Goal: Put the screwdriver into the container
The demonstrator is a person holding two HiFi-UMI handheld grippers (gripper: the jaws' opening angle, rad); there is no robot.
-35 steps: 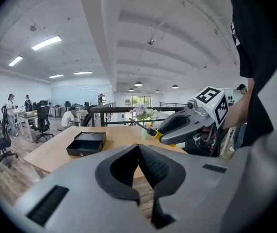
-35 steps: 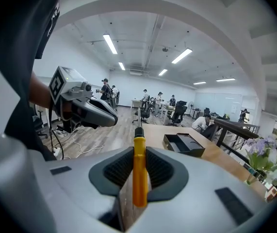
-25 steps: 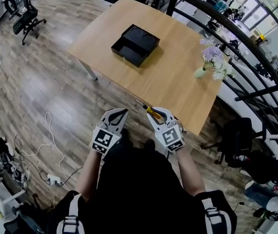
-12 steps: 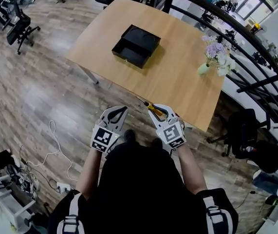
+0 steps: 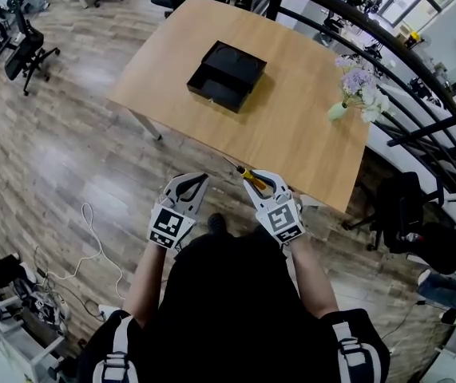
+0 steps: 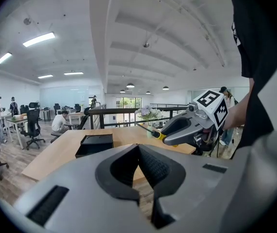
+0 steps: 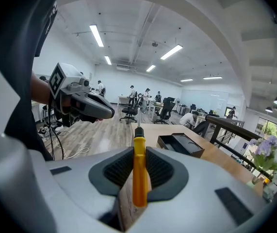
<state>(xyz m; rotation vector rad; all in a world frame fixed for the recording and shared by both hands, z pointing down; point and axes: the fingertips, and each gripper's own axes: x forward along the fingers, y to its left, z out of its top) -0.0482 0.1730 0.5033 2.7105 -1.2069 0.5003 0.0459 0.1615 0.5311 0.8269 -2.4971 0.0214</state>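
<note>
My right gripper (image 5: 251,180) is shut on a screwdriver (image 5: 246,175) with a yellow handle. In the right gripper view the screwdriver (image 7: 139,171) stands upright between the pads, its metal shaft pointing away from me. My left gripper (image 5: 199,182) is shut with nothing in it. Its pads meet in the left gripper view (image 6: 138,147). Both grippers hang side by side over the floor, just short of the table's near edge. The container (image 5: 226,74), a black box with its drawer pulled open, sits far off on the wooden table (image 5: 291,134). It also shows in both gripper views (image 6: 93,144) (image 7: 181,144).
A small vase of flowers (image 5: 349,94) stands near the table's right edge. A dark railing (image 5: 403,70) runs behind the table. White cables (image 5: 92,234) lie on the wood floor at my left. Office chairs (image 5: 20,42) stand at far left.
Both grippers keep the same pose and grip. The view has crept forward a little: the floor cables have slid down and the table sits slightly nearer.
</note>
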